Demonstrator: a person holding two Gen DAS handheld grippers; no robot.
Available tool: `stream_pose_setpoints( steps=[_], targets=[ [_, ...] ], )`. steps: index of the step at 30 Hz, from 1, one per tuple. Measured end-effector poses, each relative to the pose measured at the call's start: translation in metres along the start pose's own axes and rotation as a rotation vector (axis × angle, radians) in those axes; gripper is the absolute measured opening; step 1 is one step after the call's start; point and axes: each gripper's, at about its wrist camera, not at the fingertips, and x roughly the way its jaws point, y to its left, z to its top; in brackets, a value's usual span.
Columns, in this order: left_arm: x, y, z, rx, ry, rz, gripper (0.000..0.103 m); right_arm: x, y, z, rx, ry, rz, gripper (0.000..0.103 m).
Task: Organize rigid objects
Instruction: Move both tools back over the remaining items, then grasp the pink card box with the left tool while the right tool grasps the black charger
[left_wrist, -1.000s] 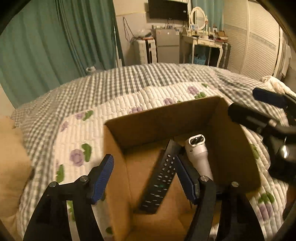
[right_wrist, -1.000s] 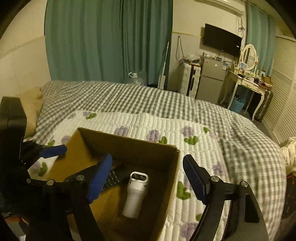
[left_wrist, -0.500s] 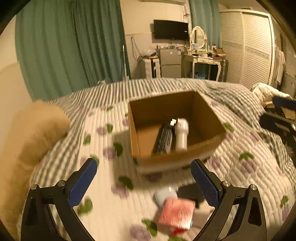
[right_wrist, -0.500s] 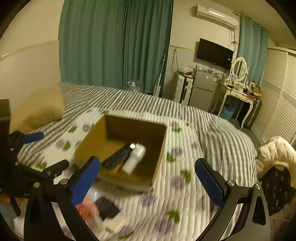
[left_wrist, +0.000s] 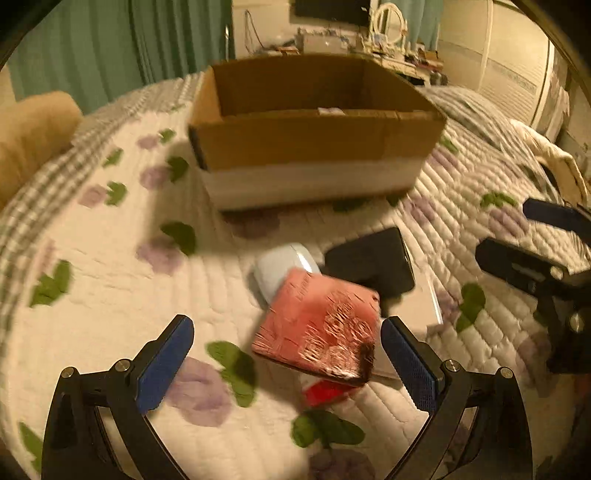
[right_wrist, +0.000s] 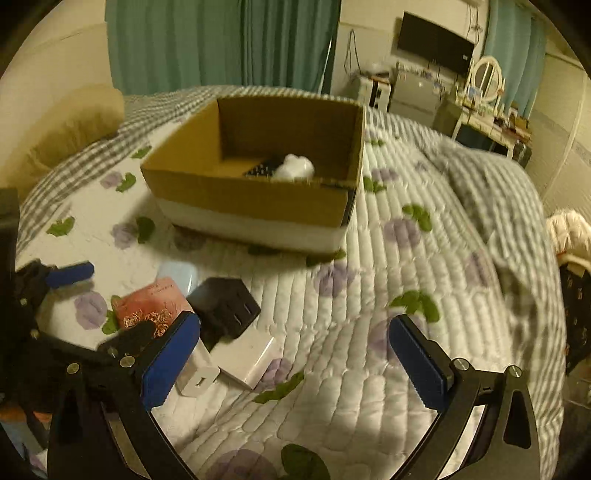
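1. Plainly, both claws are spread wide and carry nothing: the left claw (left_wrist: 286, 360) hovers low over the pile, the right claw (right_wrist: 293, 356) above bare quilt beside it.
2. Between the left claw's pads lies a pink box (left_wrist: 317, 328), leaning on a pale blue mouse (left_wrist: 280, 266), with something red (left_wrist: 325, 391) under it.
3. Touching these are a black charger (right_wrist: 225, 308), a white box (right_wrist: 249, 356) and a white plug (right_wrist: 195, 378); all wait on the bed.
4. Farther off, the carton (right_wrist: 255, 199) already holds a remote (right_wrist: 262, 169) and a white bottle (right_wrist: 295, 168).
5. By my count, two items are packed and about six remain; the pink box looks like the next pick.
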Motion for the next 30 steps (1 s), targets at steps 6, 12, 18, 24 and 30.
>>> stream_pose_setpoints(
  steps=[6,12,18,24,30],
  targets=[
    [0.023,-0.008,0.002,0.029,0.041,-0.005,0.096,0.001,-0.005,-0.002,0.024,0.008,-0.001,0.103],
    [0.024,-0.007,0.001,0.02,0.061,-0.093,0.062,0.007,-0.008,-0.001,0.044,0.028,0.013,0.103],
    [0.002,0.006,0.007,-0.028,0.012,-0.083,0.02,0.01,-0.005,0.005,0.021,0.044,0.063,0.103],
    [0.006,0.032,0.016,-0.073,0.048,-0.008,0.012,0.033,0.021,0.021,-0.093,0.098,0.094,0.103],
    [0.008,0.039,0.01,-0.111,0.058,-0.067,0.012,0.064,0.038,0.022,-0.163,0.194,0.152,0.102]
  ],
)
